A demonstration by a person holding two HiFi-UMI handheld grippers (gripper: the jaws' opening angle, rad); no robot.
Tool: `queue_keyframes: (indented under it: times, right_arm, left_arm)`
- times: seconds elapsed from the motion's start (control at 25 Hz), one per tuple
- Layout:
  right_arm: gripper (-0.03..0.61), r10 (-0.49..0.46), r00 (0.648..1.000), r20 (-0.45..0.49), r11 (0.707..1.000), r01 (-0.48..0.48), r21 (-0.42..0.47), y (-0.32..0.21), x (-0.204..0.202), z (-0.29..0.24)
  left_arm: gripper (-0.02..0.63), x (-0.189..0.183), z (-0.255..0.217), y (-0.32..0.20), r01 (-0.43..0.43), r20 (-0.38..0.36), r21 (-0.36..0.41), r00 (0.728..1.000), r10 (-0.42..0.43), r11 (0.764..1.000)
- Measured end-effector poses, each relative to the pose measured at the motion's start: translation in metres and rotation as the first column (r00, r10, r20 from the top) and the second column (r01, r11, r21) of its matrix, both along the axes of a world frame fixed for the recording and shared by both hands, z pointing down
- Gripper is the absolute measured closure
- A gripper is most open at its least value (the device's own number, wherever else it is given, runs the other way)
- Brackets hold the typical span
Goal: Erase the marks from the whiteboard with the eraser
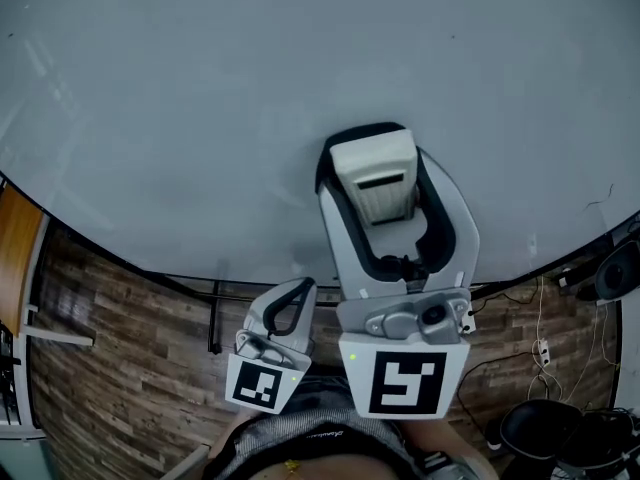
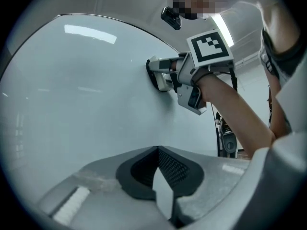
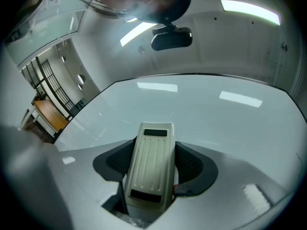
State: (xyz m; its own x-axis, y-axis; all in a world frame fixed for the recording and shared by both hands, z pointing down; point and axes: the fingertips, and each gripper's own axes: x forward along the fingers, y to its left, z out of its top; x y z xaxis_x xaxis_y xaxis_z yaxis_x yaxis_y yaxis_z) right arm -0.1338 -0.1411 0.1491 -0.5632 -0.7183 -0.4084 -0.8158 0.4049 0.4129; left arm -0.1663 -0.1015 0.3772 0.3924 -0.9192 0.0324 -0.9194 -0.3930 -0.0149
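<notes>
Right gripper (image 1: 372, 158) is clamped on the eraser (image 1: 375, 193), one dark pad on each long side, and holds it face-down against the whiteboard (image 1: 200, 118). From the head view the eraser sits low on the board, right of centre, not far above the board's bottom edge. Left gripper (image 1: 297, 293) hangs lower and to the left, over the plank floor (image 1: 120, 368) and clear of the board. Its jaws are pressed together at the tips.

The right gripper view looks down the cream, ribbed back of the eraser (image 3: 151, 166), which is wedged between the pads of the right gripper (image 3: 153, 162). The whiteboard (image 3: 216, 114) stretches away beyond it. Only this view shows the reflections of the ceiling lights (image 3: 249, 11) on the board, and a railing (image 3: 48, 85) off to the left.

The left gripper view confirms that the left gripper (image 2: 157, 157) carries nothing: its pads meet at the front, with only a thin slit behind them. This view alone gives a side look at the work. It shows the right gripper (image 2: 160, 75) with its nose pushed against the whiteboard (image 2: 86, 95), its marker cube (image 2: 209, 44) facing the lens and a bare forearm (image 2: 235, 109) behind it. From this side, the eraser itself can't be picked out.

Cables (image 1: 540, 348) trail on the floor at the right of the head view
</notes>
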Motion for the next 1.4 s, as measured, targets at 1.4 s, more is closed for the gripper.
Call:
queue_keyframes:
  times: [1.4]
  right_arm:
    - [0.308, 0.026, 0.999, -0.034, 0.999, -0.027, -0.018, -0.013, 0.075, 0.028]
  left_arm:
    - [0.611, 0.095, -0.011, 0.002, 0.029, 0.018, 0.002, 0.999, -0.029, 1.0]
